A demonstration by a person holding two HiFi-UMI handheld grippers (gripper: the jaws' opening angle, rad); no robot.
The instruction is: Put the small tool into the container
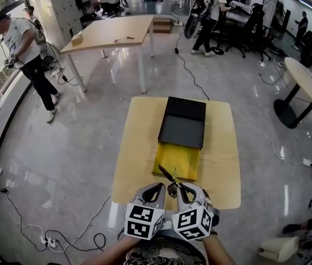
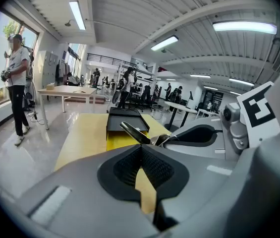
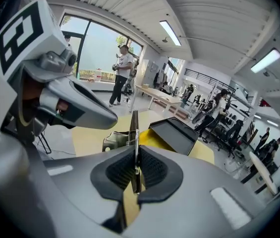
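- small tool [image 1: 168, 176]: thin metal, dark tip pointing up and away from the person, pinched by the right claw [image 1: 183, 190]; in the head view it sits over the near edge of the box's yellow part, and I can't tell whether it touches
- right gripper view: right claw [image 3: 136, 163] pressed onto the small tool [image 3: 134, 132], flat metal edge-on between the pads, grey-green handle piece sticking out to the left
- left claw [image 1: 154, 191]: just beside the right claw, on its left, at the near edge of the tabletop [image 1: 222, 164]
- left gripper view: left claw [image 2: 140, 155] pressed together with nothing between the pads; the small tool [image 2: 136, 133] shows beyond it
- box [image 1: 183, 123]: black, lying mid-tabletop; yellow part [image 1: 179, 158] open at its near end, facing the claws
- tabletop: light wood, only the box on it
- farther out: grey shiny floor [image 1: 78, 148], cables [image 1: 62, 233] at lower left, a second table [image 1: 111, 32] behind, a person [image 1: 28, 51] standing at far left by the window
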